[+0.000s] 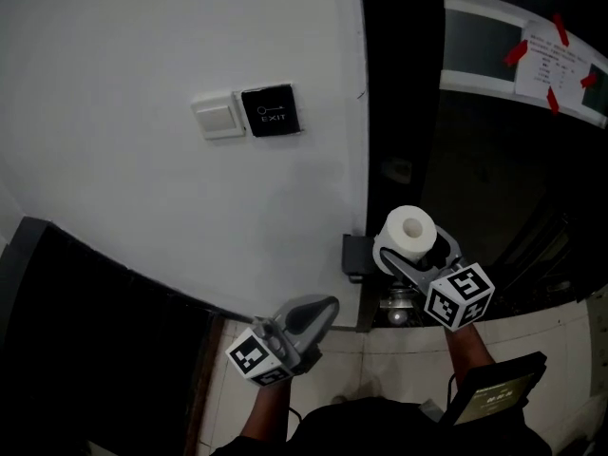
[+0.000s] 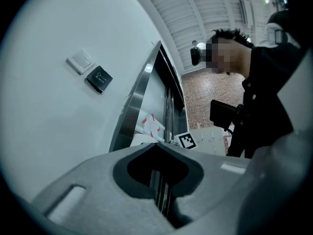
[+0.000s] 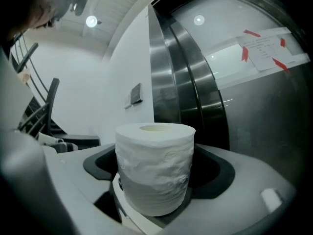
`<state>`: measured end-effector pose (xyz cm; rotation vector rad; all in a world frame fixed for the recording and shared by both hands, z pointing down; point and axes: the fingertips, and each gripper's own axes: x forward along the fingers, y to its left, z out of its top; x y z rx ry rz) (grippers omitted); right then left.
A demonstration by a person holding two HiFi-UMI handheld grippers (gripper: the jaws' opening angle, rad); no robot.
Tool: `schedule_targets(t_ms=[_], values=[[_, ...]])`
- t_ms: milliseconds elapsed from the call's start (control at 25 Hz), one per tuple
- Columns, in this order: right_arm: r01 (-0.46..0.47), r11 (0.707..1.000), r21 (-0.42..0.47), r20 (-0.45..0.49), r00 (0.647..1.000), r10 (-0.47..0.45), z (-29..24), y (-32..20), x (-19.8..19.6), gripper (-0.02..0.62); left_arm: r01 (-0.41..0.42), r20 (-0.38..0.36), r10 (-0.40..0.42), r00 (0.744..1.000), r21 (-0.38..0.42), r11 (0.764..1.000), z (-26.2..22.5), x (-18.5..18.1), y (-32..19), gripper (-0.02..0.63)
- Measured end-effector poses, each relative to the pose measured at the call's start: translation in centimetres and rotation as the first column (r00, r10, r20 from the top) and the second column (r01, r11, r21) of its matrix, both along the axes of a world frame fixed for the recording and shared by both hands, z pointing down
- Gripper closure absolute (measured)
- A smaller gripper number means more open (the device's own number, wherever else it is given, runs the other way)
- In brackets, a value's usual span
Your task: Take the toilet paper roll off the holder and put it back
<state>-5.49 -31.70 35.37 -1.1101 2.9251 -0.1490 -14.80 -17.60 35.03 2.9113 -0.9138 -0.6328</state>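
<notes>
A white toilet paper roll (image 1: 409, 232) stands upright between the jaws of my right gripper (image 1: 410, 245), in front of the dark metal door frame. In the right gripper view the roll (image 3: 155, 168) fills the gap, its sides resting in the dark notched pads (image 3: 215, 173), so the gripper is shut on it. Just below the roll a small metal fitting (image 1: 399, 304) and a dark bracket (image 1: 354, 255) sit at the wall's edge. My left gripper (image 1: 318, 313) hangs lower left, away from the roll, jaws together and empty (image 2: 159, 192).
On the white wall are a light switch (image 1: 218, 115) and a black exit button (image 1: 271, 110). A notice taped with red strips (image 1: 559, 60) hangs on the glass at upper right. A black board (image 1: 494, 395) is at lower right. A person (image 2: 266, 82) shows in the left gripper view.
</notes>
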Motion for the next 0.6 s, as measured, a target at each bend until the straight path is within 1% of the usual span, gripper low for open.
schedule_targets(t_ms=[120,200,280,400,480,600], values=[[0.038,0.999,-0.004,0.139,0.99,-0.037,-1.4,2.7,2.1,0.163,-0.025,-0.007,0.025,1.0,0.006,1.0,-0.3,1.1,-0.2,0.609],[0.054,0.998,-0.021,0.23,0.972,-0.048,-1.1,4.2,3.9,0.161,-0.053,0.002,0.053,0.999,0.003,0.999,-0.4,2.1,-0.3,0.609],[0.058,0.997,-0.048,0.3,0.953,-0.041,0.0,5.3,5.6,0.161,-0.08,0.011,0.08,0.997,0.0,0.997,-0.3,3.1,-0.4,0.609],[0.057,0.994,-0.091,0.379,0.925,-0.018,1.7,6.6,8.0,0.161,-0.12,0.011,0.12,0.993,-0.009,0.993,-0.3,4.8,-0.5,0.609],[0.049,0.993,-0.112,0.423,0.906,0.003,2.4,7.2,9.4,0.161,-0.146,0.024,0.146,0.989,-0.009,0.989,-0.2,6.1,-0.3,0.609],[0.032,0.992,-0.121,0.45,0.893,0.026,2.9,7.9,10.6,0.161,-0.166,0.064,0.166,0.984,-0.007,0.986,0.0,7.6,-0.2,0.609]])
